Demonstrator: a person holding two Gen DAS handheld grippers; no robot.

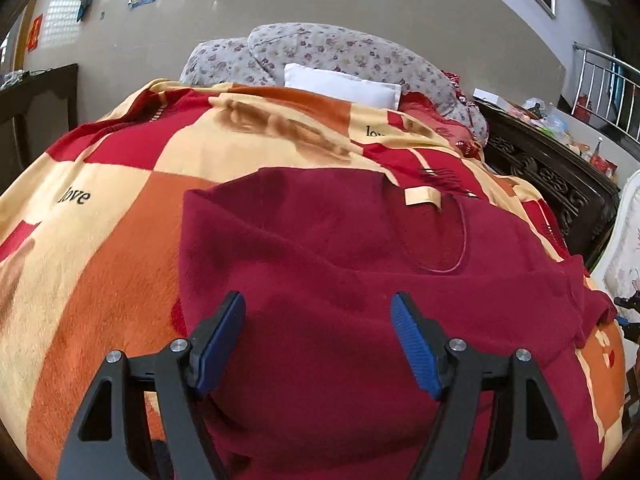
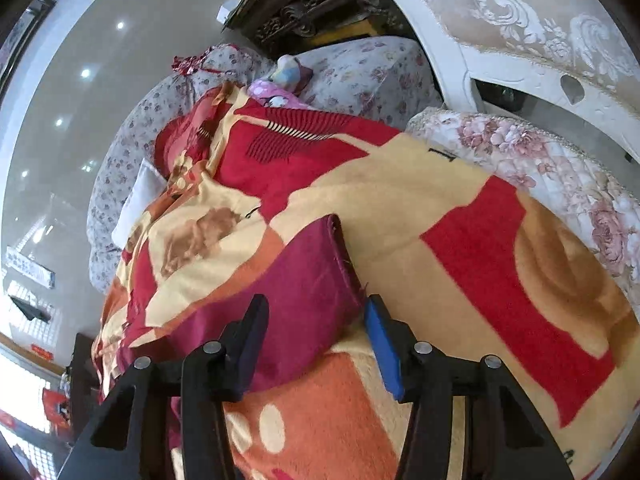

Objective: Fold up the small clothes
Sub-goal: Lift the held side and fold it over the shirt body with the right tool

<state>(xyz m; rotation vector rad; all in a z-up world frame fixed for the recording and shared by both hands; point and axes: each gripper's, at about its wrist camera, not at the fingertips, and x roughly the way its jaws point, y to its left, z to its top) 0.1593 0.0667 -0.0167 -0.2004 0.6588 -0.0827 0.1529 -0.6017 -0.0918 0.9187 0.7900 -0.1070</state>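
Maroon fleece fills the near ground: the top point(image 1: 360, 280) lies flat on the blanket point(image 1: 100, 264), directly under the left gripper point(image 1: 318, 340), whose blue pads stand wide apart, holding nothing. Its long axis runs away from that gripper, neckline point(image 1: 436, 236) at the far end toward the pillows point(image 1: 344, 52). In the right view, a sleeve point(image 2: 304, 280) points away between the right gripper point(image 2: 316, 336) fingers, also spread apart, not clamped.

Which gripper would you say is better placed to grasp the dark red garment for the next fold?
Right, probably: the right gripper has its open jaws either side of the dark red garment sleeve end, while the left gripper only hovers open above flat cloth.
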